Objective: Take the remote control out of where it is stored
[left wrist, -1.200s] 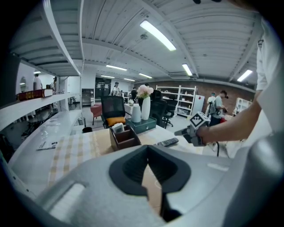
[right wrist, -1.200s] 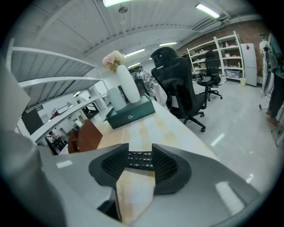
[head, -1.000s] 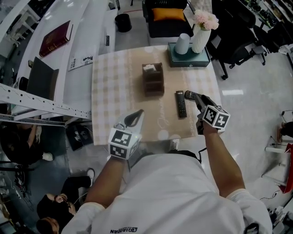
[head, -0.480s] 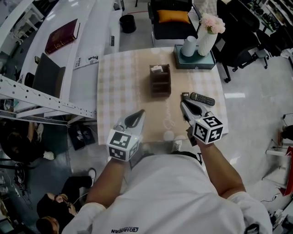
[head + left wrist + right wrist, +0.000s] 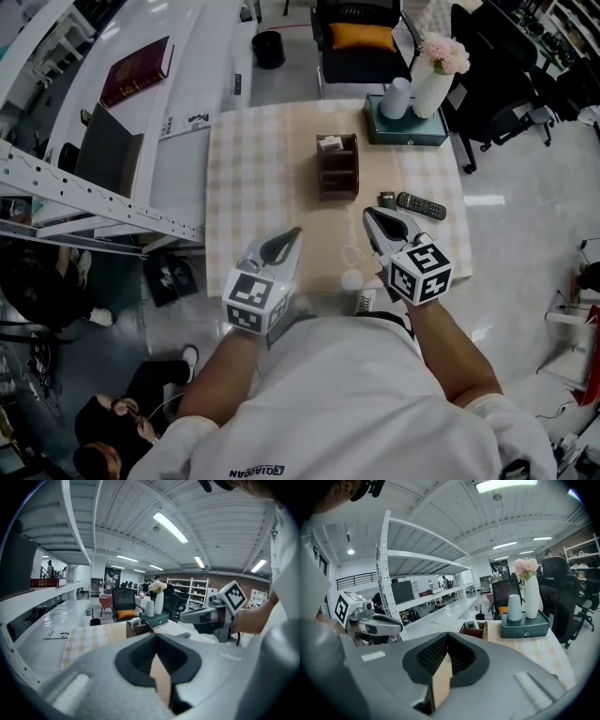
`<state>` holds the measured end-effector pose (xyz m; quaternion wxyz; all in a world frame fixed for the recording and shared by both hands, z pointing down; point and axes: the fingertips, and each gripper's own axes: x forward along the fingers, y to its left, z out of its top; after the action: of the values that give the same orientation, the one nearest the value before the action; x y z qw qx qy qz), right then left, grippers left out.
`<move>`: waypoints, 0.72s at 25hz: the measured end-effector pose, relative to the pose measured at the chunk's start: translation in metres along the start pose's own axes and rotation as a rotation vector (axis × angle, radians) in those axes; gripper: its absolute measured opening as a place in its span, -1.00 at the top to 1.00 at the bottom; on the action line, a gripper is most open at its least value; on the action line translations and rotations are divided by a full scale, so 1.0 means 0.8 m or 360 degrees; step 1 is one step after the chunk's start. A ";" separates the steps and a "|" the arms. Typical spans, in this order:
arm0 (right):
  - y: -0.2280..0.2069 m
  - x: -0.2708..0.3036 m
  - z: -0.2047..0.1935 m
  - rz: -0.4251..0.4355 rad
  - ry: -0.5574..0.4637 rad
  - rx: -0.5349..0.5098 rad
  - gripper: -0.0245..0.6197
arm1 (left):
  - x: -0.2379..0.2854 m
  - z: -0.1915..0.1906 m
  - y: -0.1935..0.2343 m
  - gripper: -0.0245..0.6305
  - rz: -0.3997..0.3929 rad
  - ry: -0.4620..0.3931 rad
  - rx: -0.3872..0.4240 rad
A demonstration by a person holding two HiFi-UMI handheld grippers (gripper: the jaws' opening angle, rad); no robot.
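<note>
Holds the left gripper (image 5: 290,238) above the near edge of the checked tablecloth (image 5: 253,178), jaws pressed together on nothing. Shows the brown organiser (image 5: 337,167) mid-table. Holds the right gripper (image 5: 370,216) over the cloth, jaws just drawn together, empty. Finds the remote control (image 5: 421,205) slim, black, many-buttoned, lying flat and crosswise on the cloth outside the organiser, right of the right fingertips, near but untouched, well apart from the left ones.

Open-plan office, office chair (image 5: 361,67), metal shelving (image 5: 94,187)

Left claw (image 5: 292,234) closed; right claw (image 5: 369,215) just closed, empty
</note>
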<state>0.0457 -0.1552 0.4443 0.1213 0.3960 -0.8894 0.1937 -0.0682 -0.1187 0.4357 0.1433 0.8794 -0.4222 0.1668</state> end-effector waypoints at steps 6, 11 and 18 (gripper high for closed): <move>0.001 0.005 -0.003 -0.0012 0.0018 -0.0014 0.90 | 0.000 -0.001 -0.002 0.92 -0.0031 0.0005 -0.0001; 0.001 0.006 -0.004 -0.0012 0.0020 -0.0011 0.90 | 0.000 0.000 0.001 0.92 -0.0012 0.0023 0.0001; -0.001 0.008 -0.010 -0.0002 0.0039 -0.0014 0.90 | 0.003 0.000 0.002 0.92 -0.0002 -0.0002 -0.0041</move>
<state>0.0429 -0.1566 0.4540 0.1342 0.3937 -0.8883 0.1945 -0.0686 -0.1213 0.4367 0.1543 0.8778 -0.4240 0.1607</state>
